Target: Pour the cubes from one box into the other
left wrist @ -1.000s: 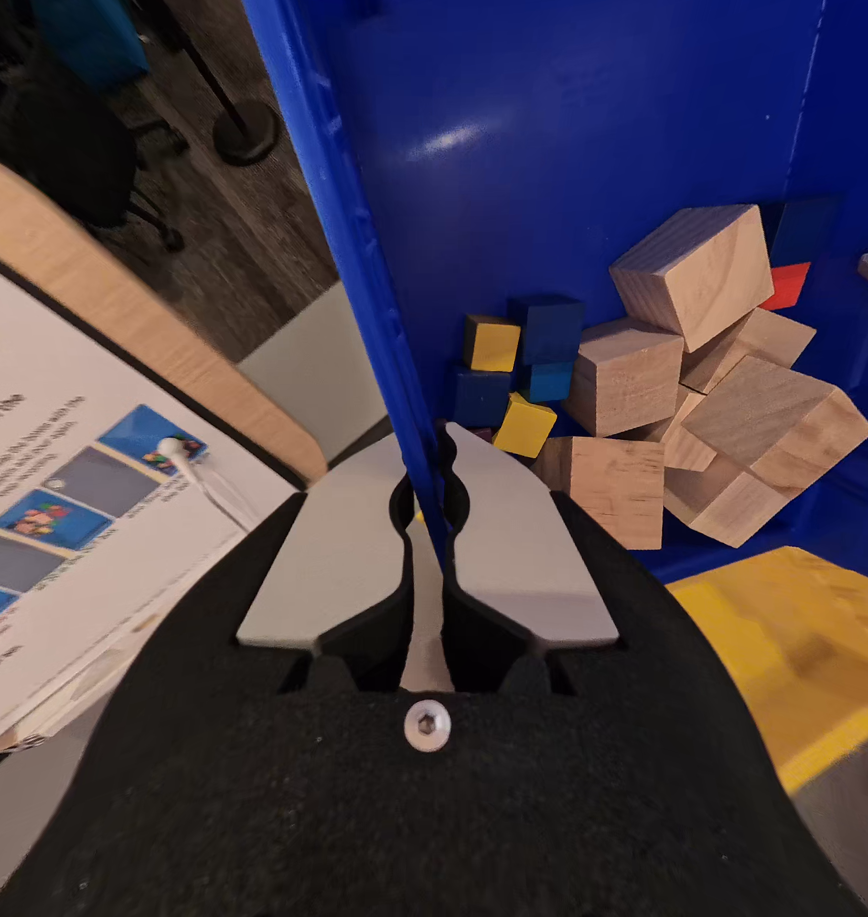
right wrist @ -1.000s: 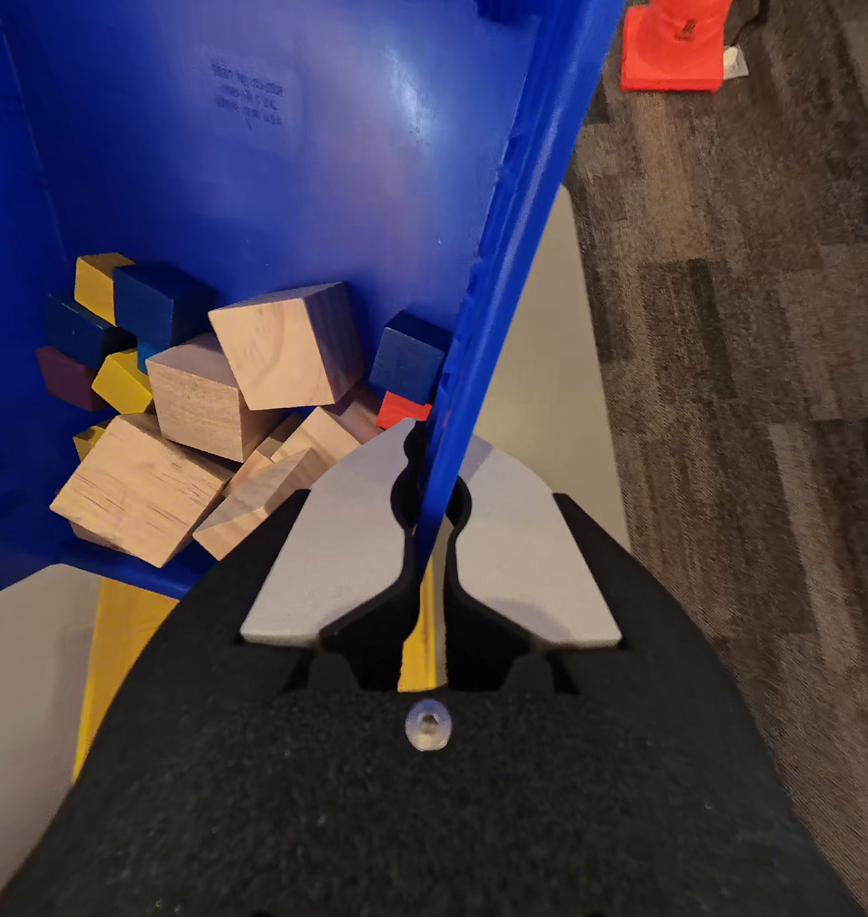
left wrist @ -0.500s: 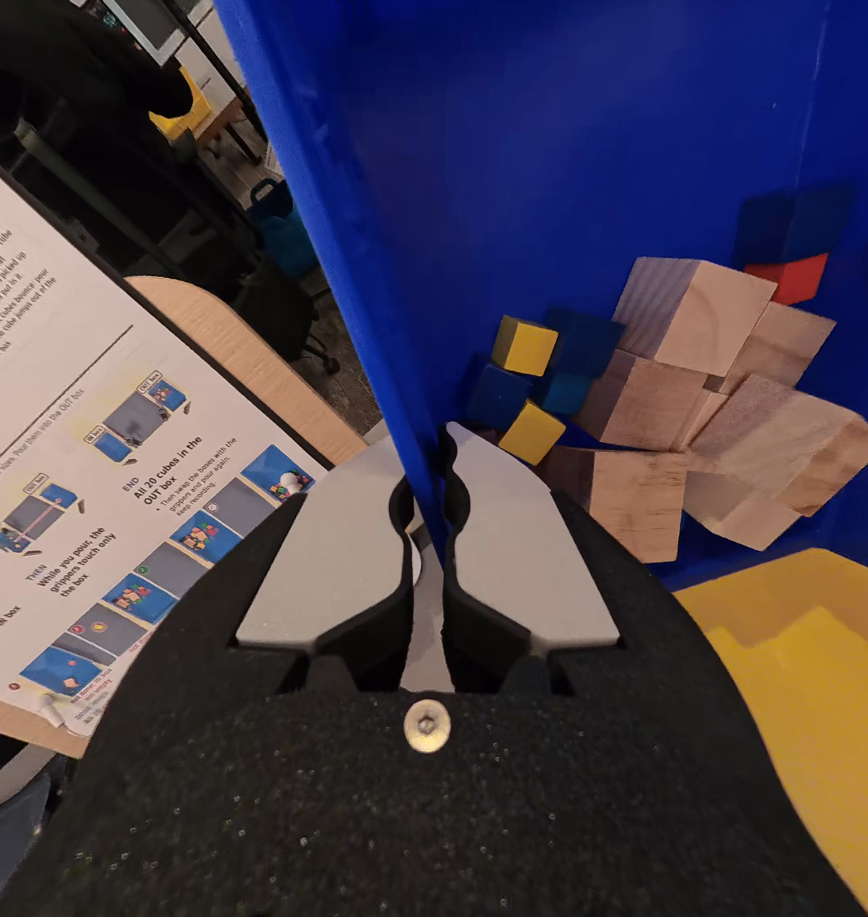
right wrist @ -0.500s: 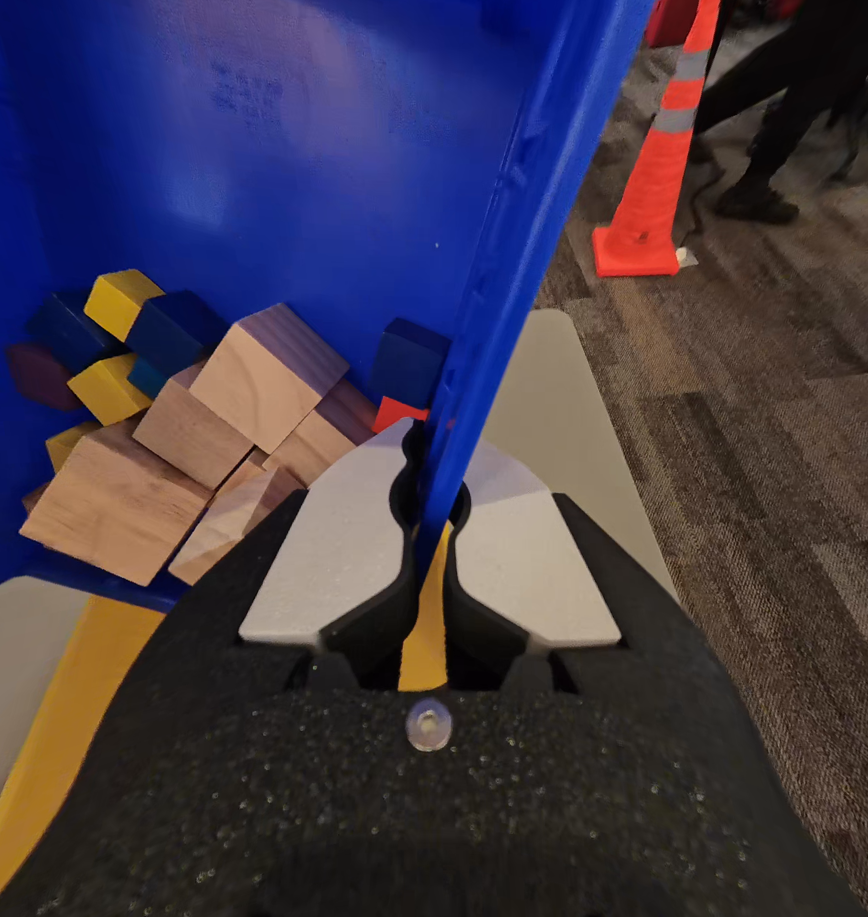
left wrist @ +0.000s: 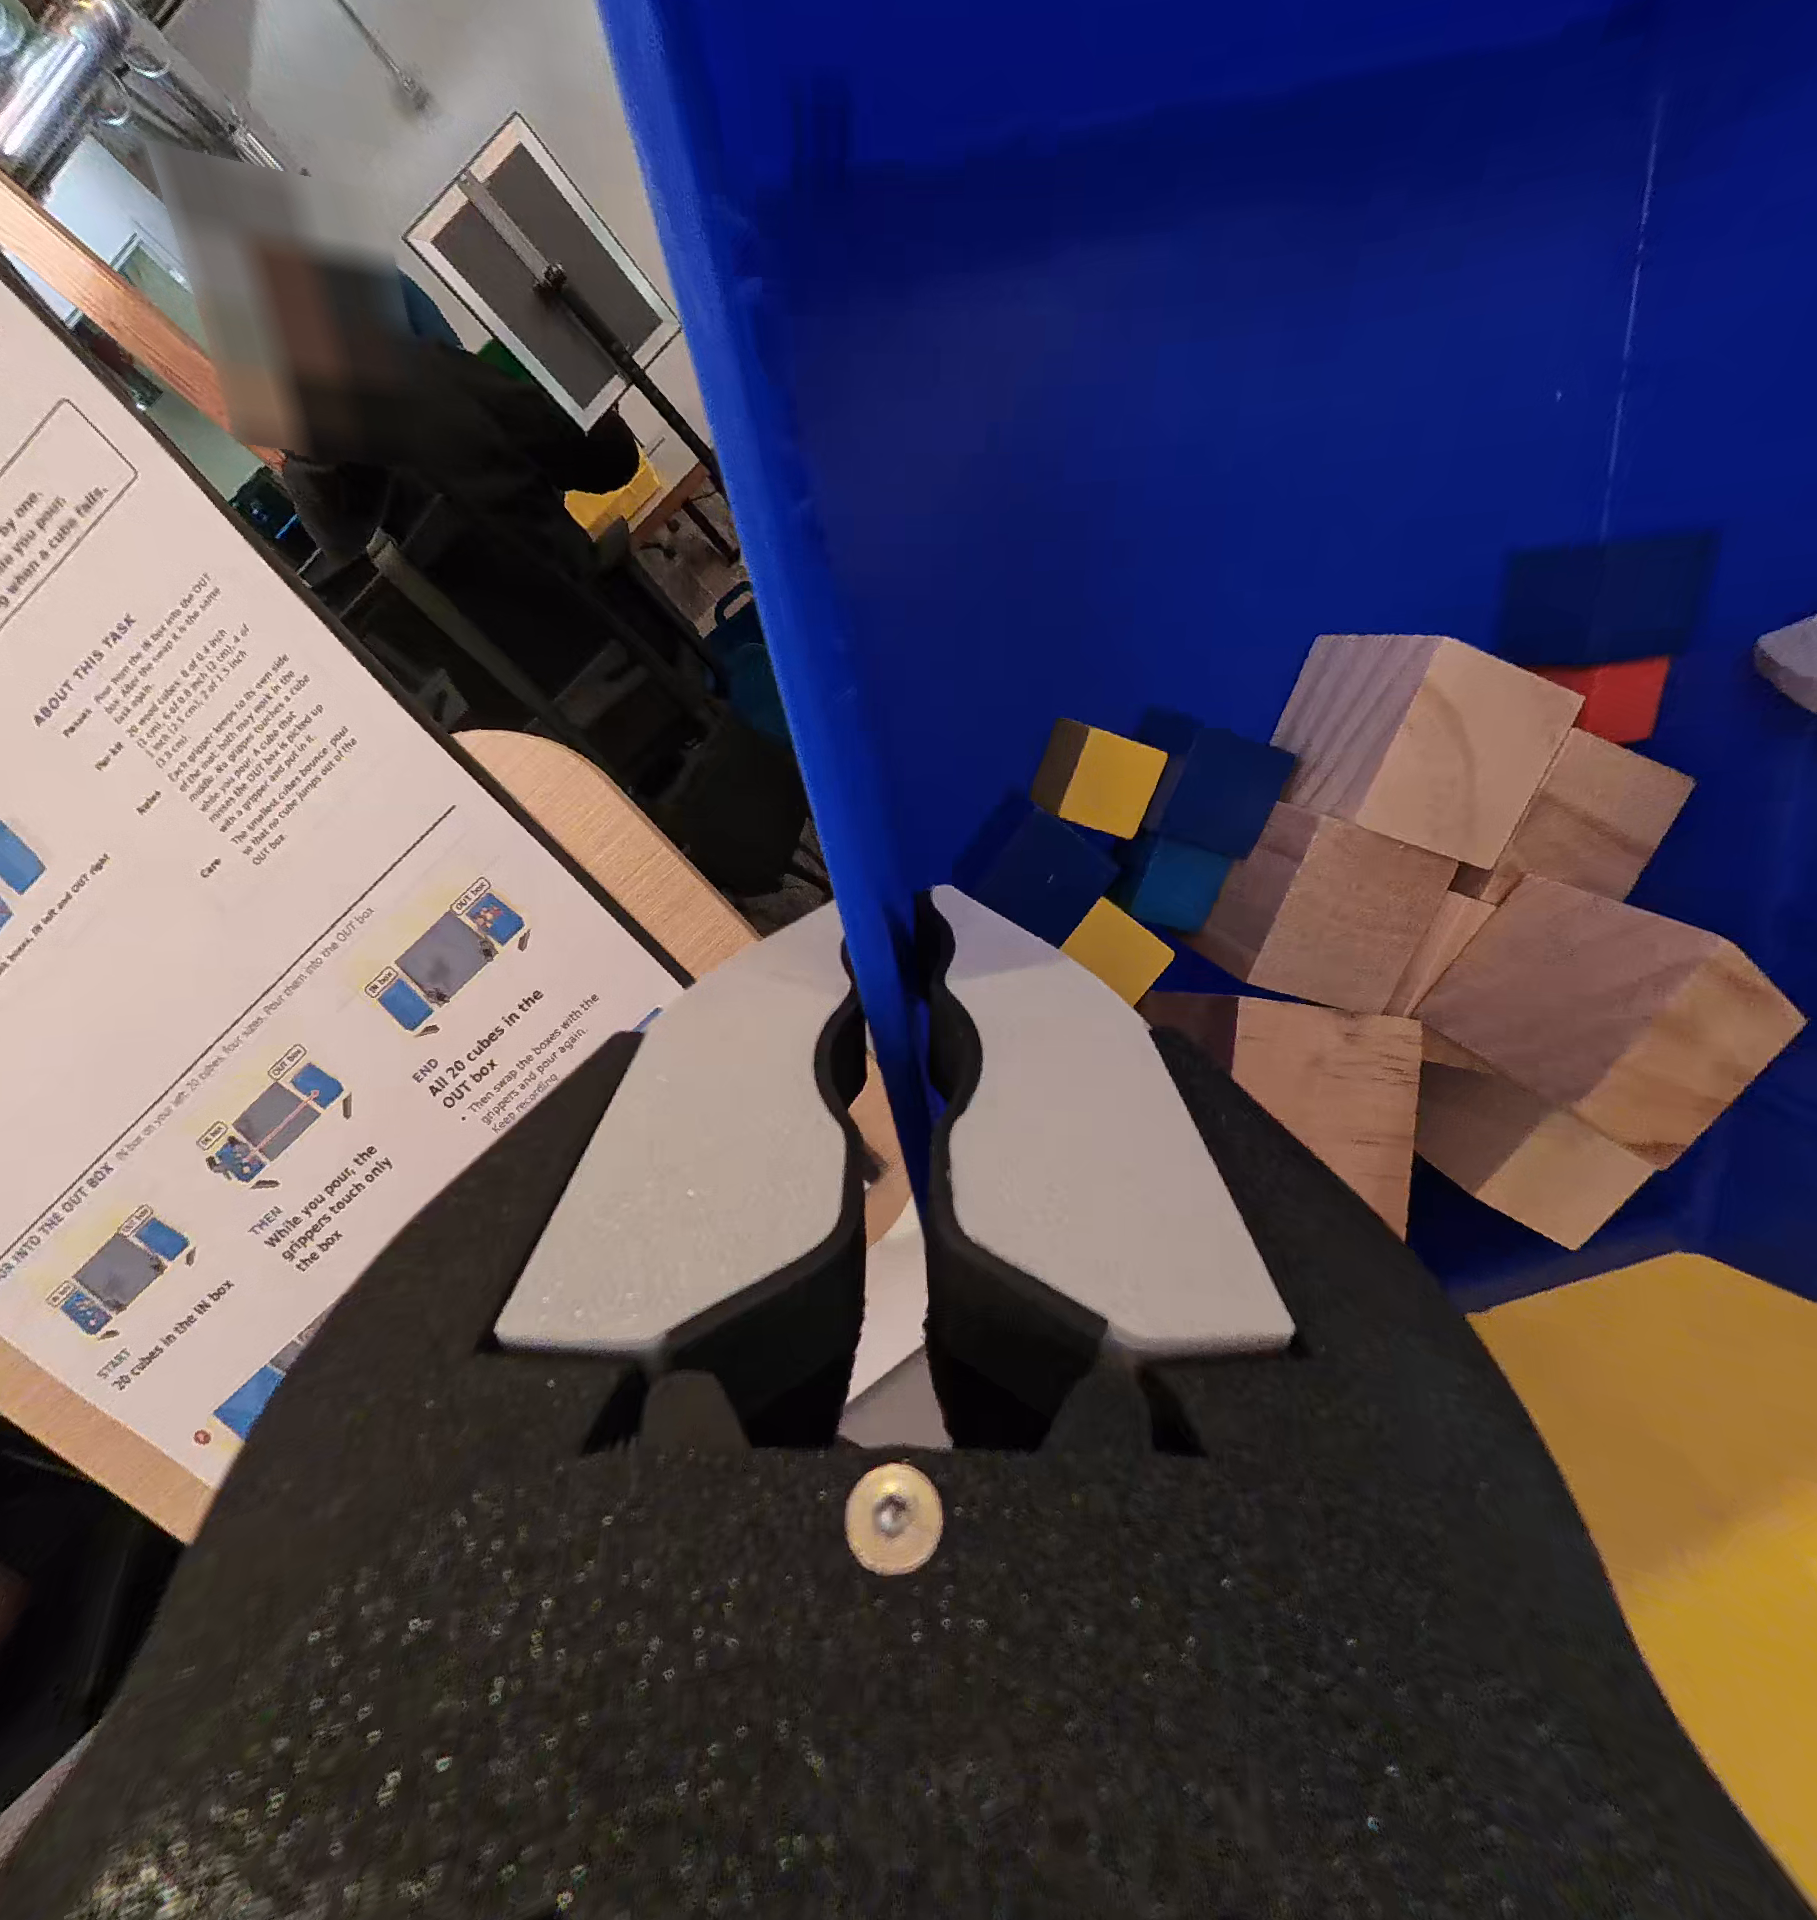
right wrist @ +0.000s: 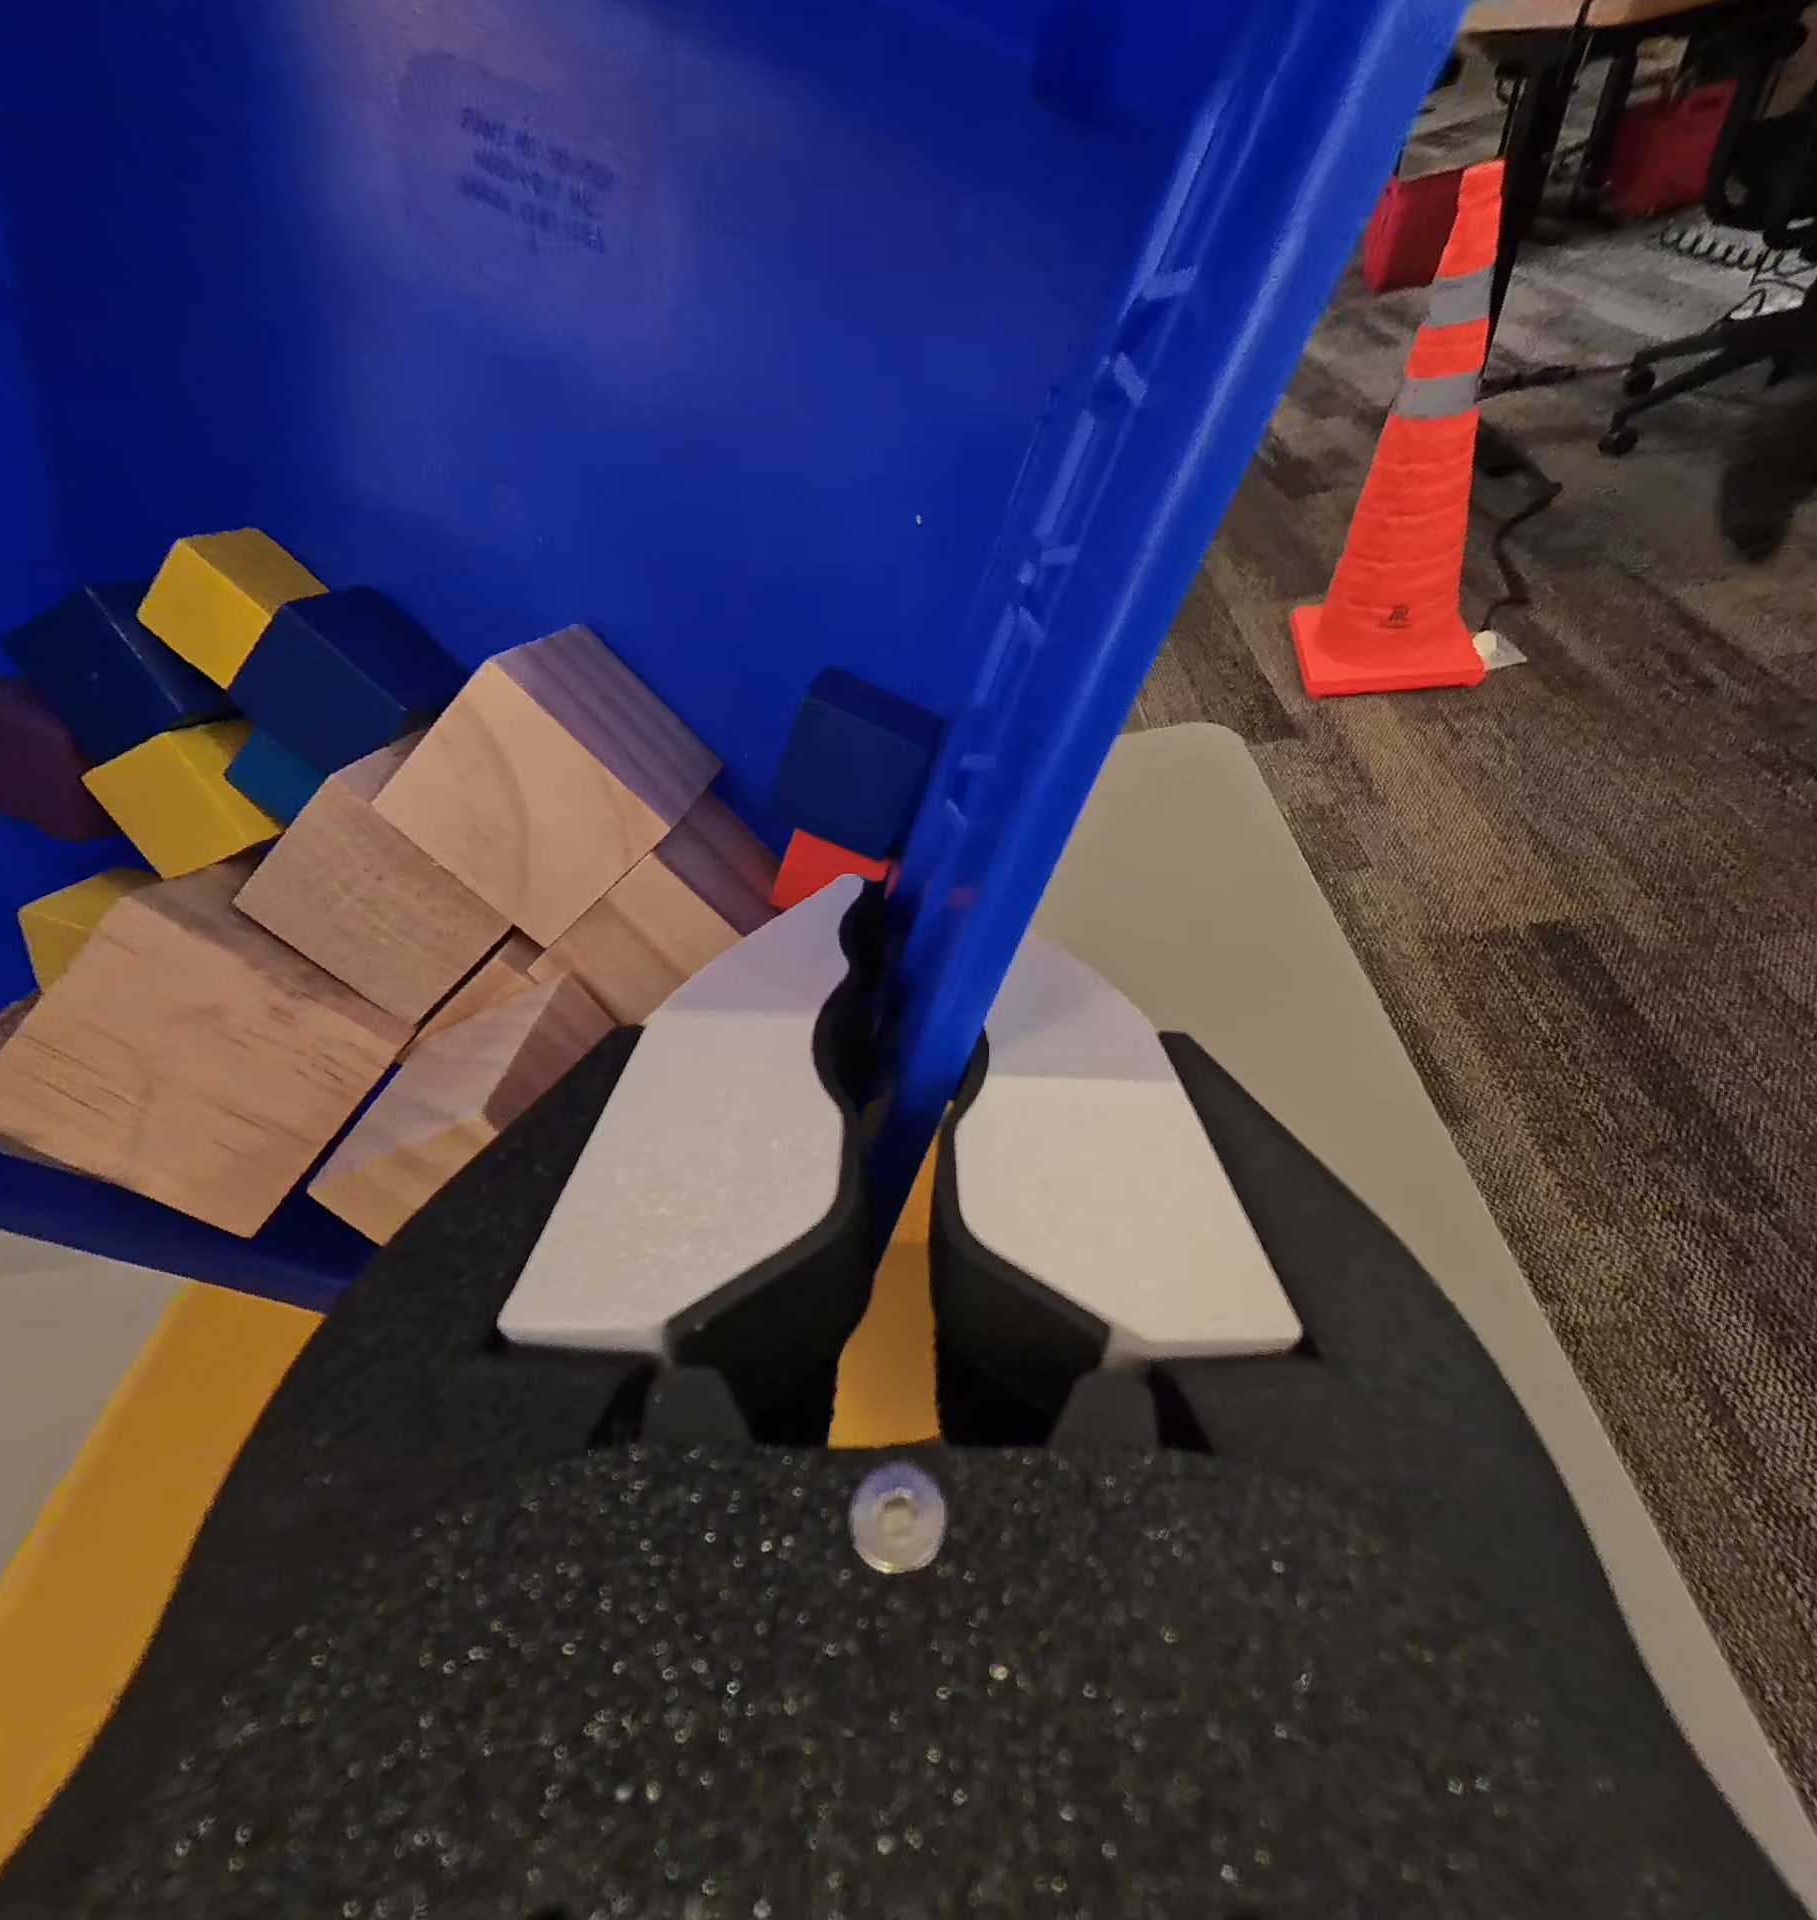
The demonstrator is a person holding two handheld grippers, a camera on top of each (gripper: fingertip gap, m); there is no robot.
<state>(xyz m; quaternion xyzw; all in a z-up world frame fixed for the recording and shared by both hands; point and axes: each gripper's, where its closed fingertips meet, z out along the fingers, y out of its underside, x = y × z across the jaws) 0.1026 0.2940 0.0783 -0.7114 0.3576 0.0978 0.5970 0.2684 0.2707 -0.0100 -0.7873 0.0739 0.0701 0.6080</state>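
Blue box (left wrist: 1247, 364) is clamped by left gripper (left wrist: 891, 940) and right gripper (right wrist: 878, 914), now tipped steeper. Cubes (right wrist: 530, 790) are piled at its lower lip above the yellow box (left wrist: 1693, 1475); spill is judged imminent.

- We see a grey-brown carpet floor (right wrist: 1569, 935) with an orange traffic cone (right wrist: 1413, 499) standing on it.
- An office chair (right wrist: 1756, 343) stands beyond the cone.
- We see a printed sheet (left wrist: 208, 935) on a wooden table (left wrist: 613, 831).
- A person in dark clothes (left wrist: 468, 468) is behind it.
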